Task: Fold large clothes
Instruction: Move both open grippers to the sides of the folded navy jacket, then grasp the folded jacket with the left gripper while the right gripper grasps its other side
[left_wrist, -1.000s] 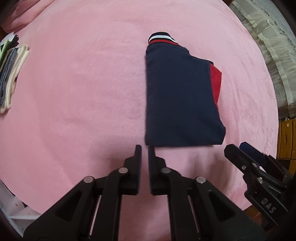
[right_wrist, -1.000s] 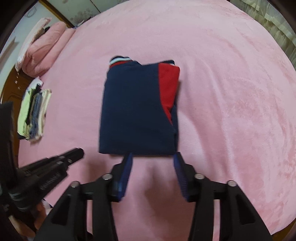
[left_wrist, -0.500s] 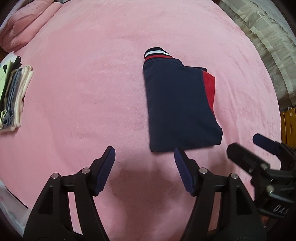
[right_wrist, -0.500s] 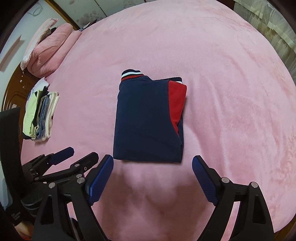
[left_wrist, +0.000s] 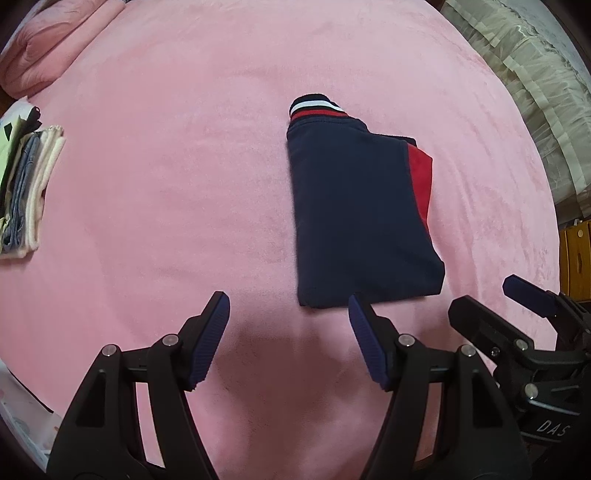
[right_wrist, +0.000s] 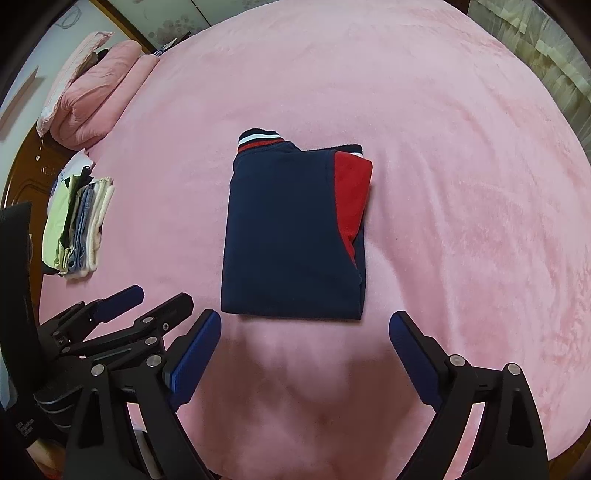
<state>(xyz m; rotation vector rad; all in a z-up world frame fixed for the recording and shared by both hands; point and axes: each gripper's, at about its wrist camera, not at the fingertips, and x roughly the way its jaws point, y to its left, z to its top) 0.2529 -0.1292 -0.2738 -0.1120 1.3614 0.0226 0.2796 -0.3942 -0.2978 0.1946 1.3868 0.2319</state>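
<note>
A navy garment (left_wrist: 354, 221) with a red panel and a red-and-white striped cuff lies folded into a neat rectangle on the pink bed cover (left_wrist: 166, 184). My left gripper (left_wrist: 287, 299) hangs open just short of its near left corner, nothing between the fingers. In the right wrist view the same garment (right_wrist: 288, 240) lies flat, and my right gripper (right_wrist: 304, 315) hovers at its near edge with the jaws opening wide and empty. Each gripper shows in the other's view: the right gripper (left_wrist: 484, 293) at lower right, the left gripper (right_wrist: 161, 293) at lower left.
A stack of folded clothes (right_wrist: 77, 229) sits at the bed's left edge, also seen as the stack (left_wrist: 26, 192). A pink folded quilt (right_wrist: 99, 92) lies at the far left corner. Curtains (left_wrist: 524, 74) and wooden furniture (left_wrist: 576, 258) stand to the right.
Both grippers went from nearly shut or half open to wide open. Both drew back slightly from the garment's near edge; the garment stayed flat.
</note>
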